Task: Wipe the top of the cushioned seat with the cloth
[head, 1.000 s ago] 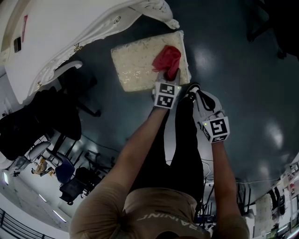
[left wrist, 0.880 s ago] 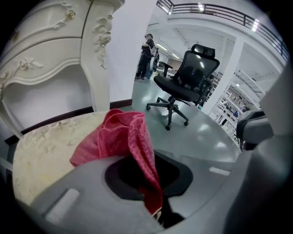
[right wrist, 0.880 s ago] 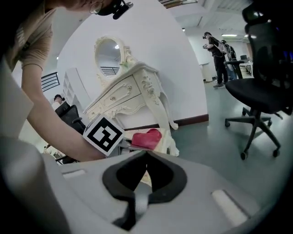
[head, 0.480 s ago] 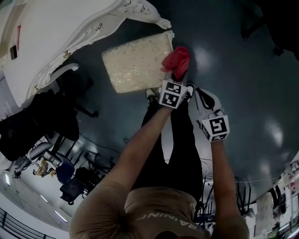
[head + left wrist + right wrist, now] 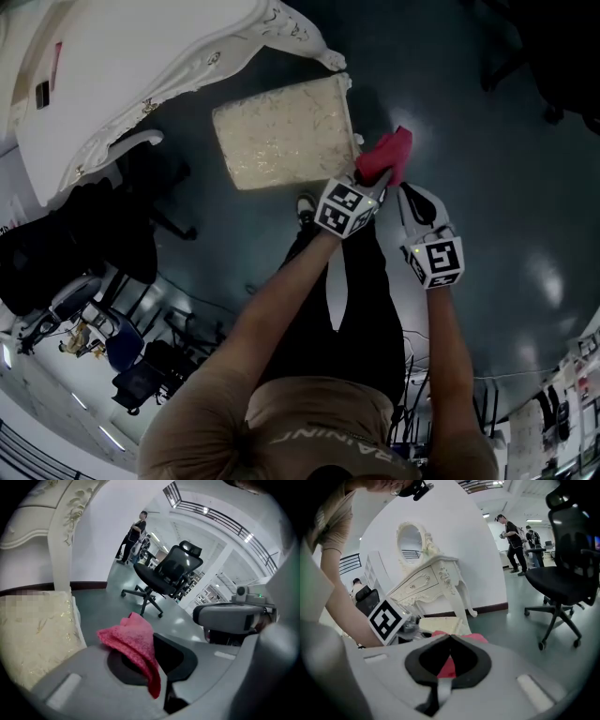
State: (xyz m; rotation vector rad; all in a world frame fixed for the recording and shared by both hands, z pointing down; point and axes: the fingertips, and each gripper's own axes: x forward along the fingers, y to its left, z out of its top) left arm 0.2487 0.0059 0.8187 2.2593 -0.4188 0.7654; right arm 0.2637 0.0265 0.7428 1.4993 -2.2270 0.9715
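Observation:
The cream cushioned seat [image 5: 281, 131] lies on the dark floor below the white dressing table. My left gripper [image 5: 371, 178] is shut on the red cloth [image 5: 384, 155], held over the floor just off the cushion's right edge. In the left gripper view the cloth [image 5: 133, 641] is pinched between the jaws, with the cushion [image 5: 37, 634] at the left. My right gripper [image 5: 412, 204] is close on the right, shut with nothing in it. In its own view the jaw tips [image 5: 450, 637] meet, and the cloth [image 5: 477, 637] and cushion [image 5: 440, 623] show behind them.
A white ornate dressing table [image 5: 141, 66] stands beyond the cushion. A black office chair [image 5: 112, 234] is at the left and another [image 5: 562, 573] to the right. The person's legs and shoes [image 5: 361, 281] are under the grippers. Other people [image 5: 513, 536] stand far off.
The left gripper has carried the red cloth from the cushion's top right, off its right edge, to over the floor beside the right gripper. The right gripper has hardly moved.

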